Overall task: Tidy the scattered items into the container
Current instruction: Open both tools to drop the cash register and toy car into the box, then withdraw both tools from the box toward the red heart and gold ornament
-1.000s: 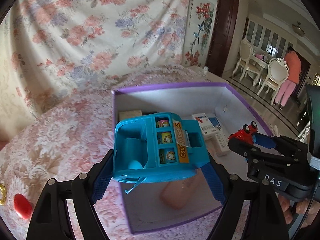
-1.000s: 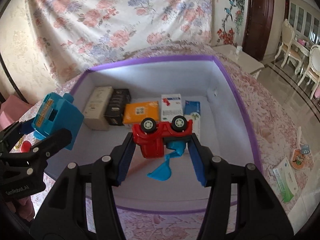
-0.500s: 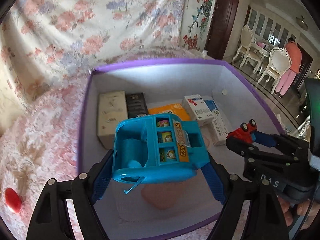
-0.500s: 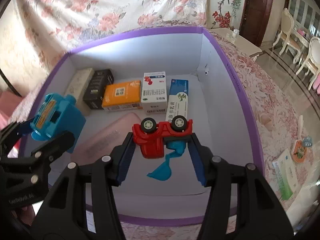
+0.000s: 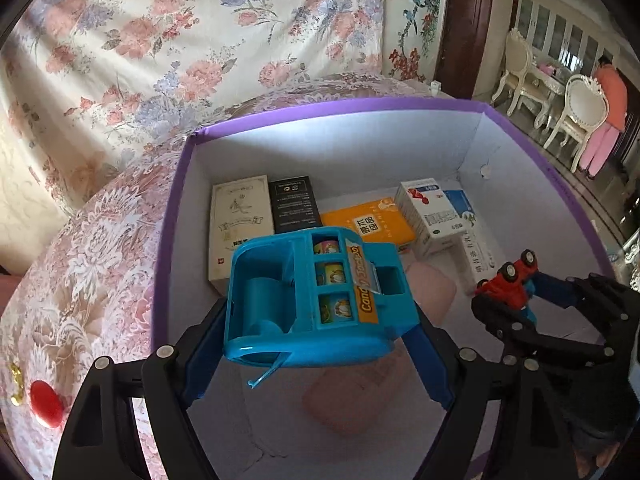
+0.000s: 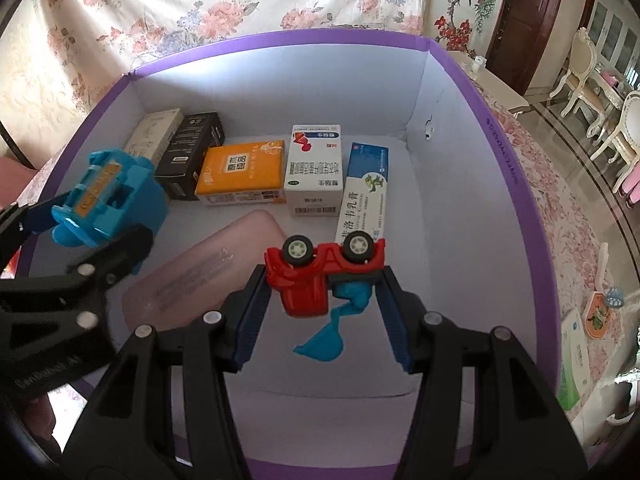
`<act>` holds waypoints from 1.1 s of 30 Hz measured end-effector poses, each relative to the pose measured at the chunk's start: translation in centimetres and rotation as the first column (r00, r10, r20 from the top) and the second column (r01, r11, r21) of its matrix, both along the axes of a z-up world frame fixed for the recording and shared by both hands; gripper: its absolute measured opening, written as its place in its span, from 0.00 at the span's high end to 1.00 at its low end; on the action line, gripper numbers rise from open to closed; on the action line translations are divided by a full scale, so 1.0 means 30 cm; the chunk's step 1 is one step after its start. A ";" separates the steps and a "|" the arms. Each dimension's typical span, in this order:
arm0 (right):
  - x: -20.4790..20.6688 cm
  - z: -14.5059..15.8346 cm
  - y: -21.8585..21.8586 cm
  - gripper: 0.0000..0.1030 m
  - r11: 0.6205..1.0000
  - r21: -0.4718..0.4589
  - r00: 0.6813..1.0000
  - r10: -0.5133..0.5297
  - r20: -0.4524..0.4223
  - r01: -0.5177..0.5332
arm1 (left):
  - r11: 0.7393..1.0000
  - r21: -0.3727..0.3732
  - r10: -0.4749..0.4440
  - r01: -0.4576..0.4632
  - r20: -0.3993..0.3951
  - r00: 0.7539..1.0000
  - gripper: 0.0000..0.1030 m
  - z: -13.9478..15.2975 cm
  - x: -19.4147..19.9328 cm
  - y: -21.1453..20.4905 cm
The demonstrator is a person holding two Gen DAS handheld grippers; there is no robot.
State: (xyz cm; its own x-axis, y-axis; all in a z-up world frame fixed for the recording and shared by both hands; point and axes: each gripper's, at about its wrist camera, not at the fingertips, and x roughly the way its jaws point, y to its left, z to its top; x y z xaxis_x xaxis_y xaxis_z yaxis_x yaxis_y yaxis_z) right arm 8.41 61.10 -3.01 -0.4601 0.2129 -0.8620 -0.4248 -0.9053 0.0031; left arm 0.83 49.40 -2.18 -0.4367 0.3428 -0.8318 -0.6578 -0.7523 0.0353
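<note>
Left wrist view: the left gripper [image 5: 320, 344] is clamped on a blue toy candy dispenser [image 5: 316, 300], held at frame centre above the floor of the purple-rimmed box [image 5: 340, 106]; the right gripper [image 5: 516, 300] enters from the lower right. Right wrist view: the right gripper [image 6: 322, 300] grips a red toy excavator [image 6: 320, 272], wheels up and blue bucket arm [image 6: 332, 328] hanging, at frame centre over the box interior. Along the far wall lie a cream box [image 6: 154, 136], black box [image 6: 194, 156], orange box [image 6: 244, 172], white medicine box [image 6: 314, 170] and ointment carton [image 6: 364, 192], with a pink case [image 6: 200, 268] at lower left.
</note>
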 end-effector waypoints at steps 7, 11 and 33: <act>0.001 0.002 0.001 0.44 1.000 0.013 1.000 -0.017 0.008 0.017 | 1.000 -0.003 0.031 -0.031 -0.033 0.999 0.19 -0.010 -0.002 0.008; -0.003 0.002 0.002 0.44 1.000 0.017 1.000 -0.023 0.011 0.023 | 0.999 0.001 0.035 -0.035 -0.034 0.999 0.19 -0.009 -0.003 0.012; -0.005 -0.005 -0.001 0.41 0.999 0.033 0.999 -0.036 0.003 0.036 | 0.998 0.004 0.059 -0.059 -0.051 0.997 0.18 -0.014 0.002 0.011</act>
State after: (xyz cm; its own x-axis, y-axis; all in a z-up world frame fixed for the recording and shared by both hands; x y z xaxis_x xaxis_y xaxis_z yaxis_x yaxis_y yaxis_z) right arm 8.24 61.05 -3.17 -0.4484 0.2576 -0.8559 -0.4572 -0.8889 -0.0280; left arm 0.89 49.72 -2.59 -0.4980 0.3174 -0.8070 -0.6096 -0.7900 0.0654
